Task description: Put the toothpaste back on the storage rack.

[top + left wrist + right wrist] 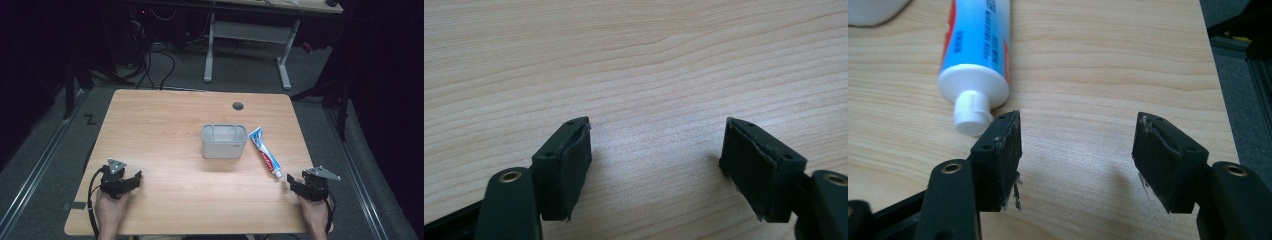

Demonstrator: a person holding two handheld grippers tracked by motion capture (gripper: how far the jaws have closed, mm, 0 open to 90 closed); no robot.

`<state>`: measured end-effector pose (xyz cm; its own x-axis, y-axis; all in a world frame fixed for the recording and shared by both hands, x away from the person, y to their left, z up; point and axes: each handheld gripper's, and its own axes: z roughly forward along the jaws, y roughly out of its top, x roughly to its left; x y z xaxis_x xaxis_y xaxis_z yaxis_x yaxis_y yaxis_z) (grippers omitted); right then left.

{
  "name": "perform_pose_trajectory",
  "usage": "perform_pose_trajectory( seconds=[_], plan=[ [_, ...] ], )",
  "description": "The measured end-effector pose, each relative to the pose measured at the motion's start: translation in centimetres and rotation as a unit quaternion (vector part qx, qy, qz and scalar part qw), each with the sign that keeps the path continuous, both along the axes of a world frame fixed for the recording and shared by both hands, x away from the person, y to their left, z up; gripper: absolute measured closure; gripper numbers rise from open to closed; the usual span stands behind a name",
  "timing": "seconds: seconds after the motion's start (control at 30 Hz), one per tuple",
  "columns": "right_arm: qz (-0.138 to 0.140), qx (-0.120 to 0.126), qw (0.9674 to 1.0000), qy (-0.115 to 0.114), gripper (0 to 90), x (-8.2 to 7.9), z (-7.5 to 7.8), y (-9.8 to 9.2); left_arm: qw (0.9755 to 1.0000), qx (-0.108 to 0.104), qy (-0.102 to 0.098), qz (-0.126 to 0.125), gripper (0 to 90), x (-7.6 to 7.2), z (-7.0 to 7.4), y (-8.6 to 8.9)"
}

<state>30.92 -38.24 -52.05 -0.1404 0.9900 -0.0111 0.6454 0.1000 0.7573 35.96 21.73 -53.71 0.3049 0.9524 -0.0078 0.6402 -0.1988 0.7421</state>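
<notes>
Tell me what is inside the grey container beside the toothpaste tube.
From the high view, the grey container looks empty: pale inner walls and part of the floor show. The near wall hides the front of the floor.

Wooden table (165,130) bearing grey container (223,141), toothpaste tube (264,158)

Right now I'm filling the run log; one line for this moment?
left gripper open, idle | right gripper open beside toothpaste tube cap | bin empty

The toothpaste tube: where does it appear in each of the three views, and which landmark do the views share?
High view: the toothpaste tube lies right of centre, beside the grey container, cap toward the right gripper.
Left gripper view: not in it.
Right gripper view: upper left, cap just beyond the left jaw.
Shared landmark: the wooden table.
</notes>
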Motion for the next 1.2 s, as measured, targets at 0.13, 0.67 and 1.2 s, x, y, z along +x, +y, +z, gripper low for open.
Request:
perform_pose_trajectory(
  seconds=[0.13, 0.67, 1.2],
  plan=[
    [-0.002, 0.007, 0.9998, -0.017, 37.0, -1.0, 0.4, 0.2, 1.0000, 0.000, 0.000, 0.000, 28.6, 0.0, 0.0, 0.0],
    [0.009, 0.008, 0.9998, -0.017, 37.5, -2.4, 0.4, 1.3, 1.0000, 0.000, -0.001, 0.000, 28.5, 0.0, 0.0, 0.0],
    [0.049, -0.004, 0.9983, -0.031, 37.9, -1.3, 1.4, 4.0, 1.0000, 0.000, -0.001, 0.002, 28.3, 0.0, 0.0, 0.0]
  ],
)
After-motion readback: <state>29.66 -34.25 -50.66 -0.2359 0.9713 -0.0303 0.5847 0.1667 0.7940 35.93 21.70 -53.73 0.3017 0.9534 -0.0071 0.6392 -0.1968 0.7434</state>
